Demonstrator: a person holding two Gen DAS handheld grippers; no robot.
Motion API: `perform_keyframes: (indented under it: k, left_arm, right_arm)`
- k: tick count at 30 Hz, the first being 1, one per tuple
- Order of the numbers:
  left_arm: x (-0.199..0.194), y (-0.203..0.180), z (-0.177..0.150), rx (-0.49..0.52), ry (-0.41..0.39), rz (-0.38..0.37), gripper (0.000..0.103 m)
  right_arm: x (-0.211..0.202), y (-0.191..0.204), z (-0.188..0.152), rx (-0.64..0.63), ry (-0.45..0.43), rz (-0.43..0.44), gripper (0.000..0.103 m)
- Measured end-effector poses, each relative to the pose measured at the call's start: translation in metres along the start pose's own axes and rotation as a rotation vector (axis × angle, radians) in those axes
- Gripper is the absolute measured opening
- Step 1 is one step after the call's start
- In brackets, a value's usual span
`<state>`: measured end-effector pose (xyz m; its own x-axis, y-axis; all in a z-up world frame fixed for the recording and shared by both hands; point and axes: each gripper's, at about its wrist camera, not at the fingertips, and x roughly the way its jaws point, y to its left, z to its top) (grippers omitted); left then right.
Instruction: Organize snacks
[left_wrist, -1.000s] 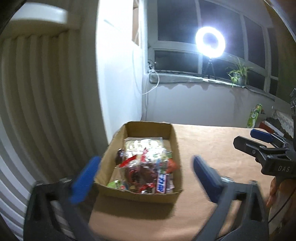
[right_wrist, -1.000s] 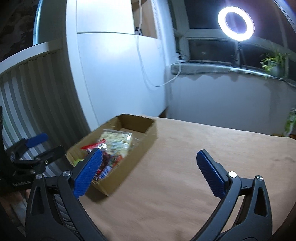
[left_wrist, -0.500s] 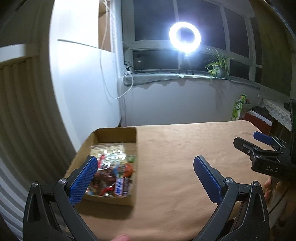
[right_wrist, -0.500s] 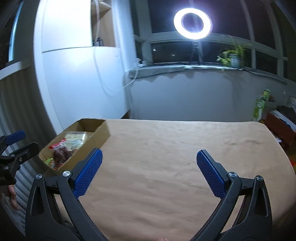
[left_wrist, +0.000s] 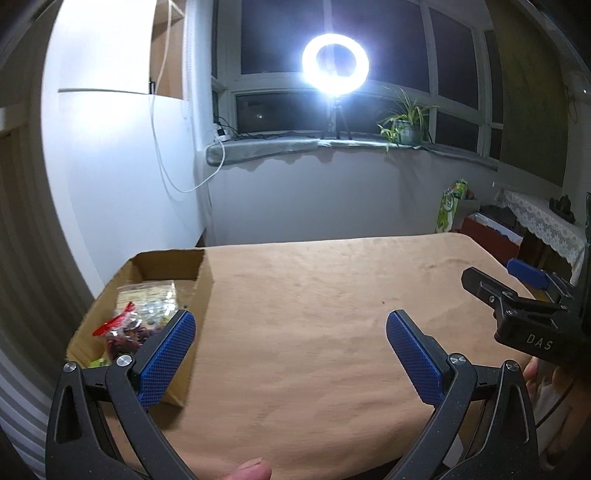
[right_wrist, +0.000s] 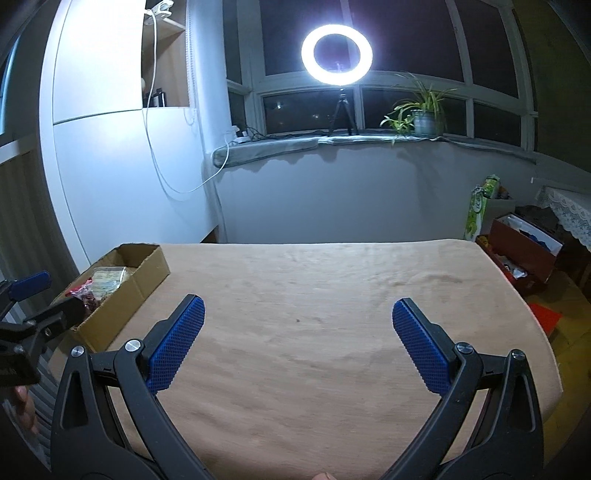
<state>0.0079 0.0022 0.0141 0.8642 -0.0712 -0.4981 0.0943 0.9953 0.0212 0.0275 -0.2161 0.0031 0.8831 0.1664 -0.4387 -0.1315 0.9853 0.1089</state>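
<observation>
Cardboard box (left_wrist: 201, 291) sits at the far left corner of the table (left_wrist: 332, 314), and the snacks (left_wrist: 144, 314) are all piled inside it, clear bags and red wrappers mostly. Left gripper (left_wrist: 291, 356) hangs over the tan tabletop just right of the box, jaws wide with nothing in them. Right gripper (right_wrist: 297, 343) is over the middle of the table, also spread wide and holding nothing. Ring light (right_wrist: 337, 52) glares from the windowsill, next to a potted plant (right_wrist: 421, 110).

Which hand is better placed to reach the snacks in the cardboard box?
Left, probably. The left tongs hang open right beside the cardboard box of snacks; the right tongs, also open, sit farther along the table.
</observation>
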Motion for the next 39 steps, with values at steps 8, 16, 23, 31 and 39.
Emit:
perform_keyframes:
  k: [8,16,23,31,39]
  left_arm:
    - [0.007,-0.021,-0.003,-0.035,0.041,-0.014,0.103]
    - [0.01,-0.04,-0.006,-0.028,0.071,0.005,0.103]
    - [0.009,-0.045,-0.007,-0.026,0.082,0.019,0.103]
    - [0.006,-0.048,-0.008,-0.013,0.078,0.033,0.103]
    - [0.006,-0.046,-0.008,-0.019,0.08,0.038,0.103]
  right_arm:
    - [-0.004,-0.027,-0.004,0.038,0.0,-0.008,0.103]
    - [-0.007,-0.046,-0.009,0.062,0.005,-0.017,0.103]
    - [-0.012,-0.052,-0.011,0.071,0.001,-0.02,0.103]
    - [-0.013,-0.051,-0.012,0.072,-0.002,-0.022,0.103]
    - [-0.014,-0.05,-0.013,0.068,0.002,-0.022,0.103]
